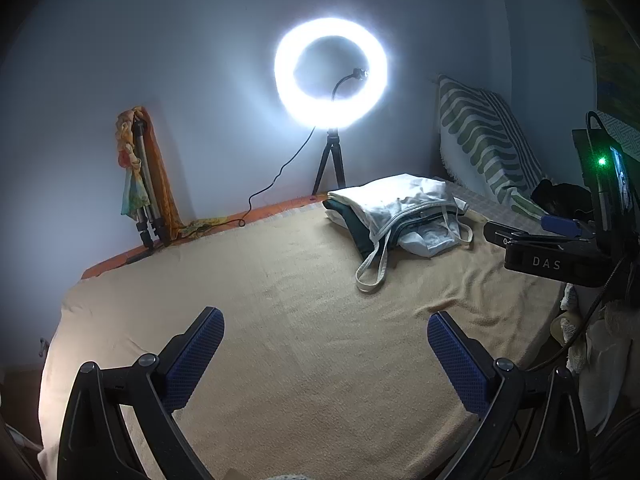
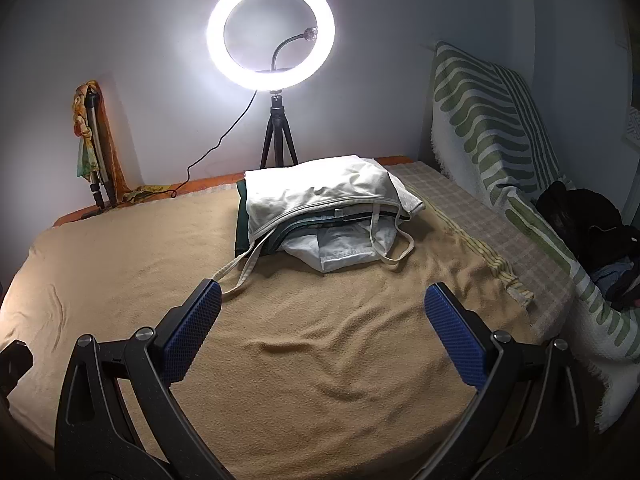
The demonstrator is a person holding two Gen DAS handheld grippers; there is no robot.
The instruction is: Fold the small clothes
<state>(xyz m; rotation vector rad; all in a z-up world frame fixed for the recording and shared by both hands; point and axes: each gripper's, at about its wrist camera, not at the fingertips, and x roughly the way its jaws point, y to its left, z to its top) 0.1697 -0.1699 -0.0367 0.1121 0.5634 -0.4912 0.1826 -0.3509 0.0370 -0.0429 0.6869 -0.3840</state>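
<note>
A white cloth bag point(image 2: 320, 196) with long straps lies at the far side of the tan blanket point(image 2: 280, 340), with folded clothes, one dark green point(image 2: 241, 224) and one white point(image 2: 340, 248), showing in its mouth. The bag also shows in the left wrist view point(image 1: 396, 200). My left gripper point(image 1: 325, 344) is open and empty, low over the blanket, well short of the bag. My right gripper point(image 2: 322, 320) is open and empty, just short of the bag; its left fingertip point(image 2: 200, 312) is close to a strap. The right gripper's body shows in the left wrist view point(image 1: 552, 256).
A lit ring light point(image 2: 271, 30) on a tripod stands against the back wall. A folded tripod with a coloured scarf point(image 2: 94, 140) leans at the back left. A green-striped cover point(image 2: 500, 128) drapes on the right, with dark clothes point(image 2: 588, 220) by it.
</note>
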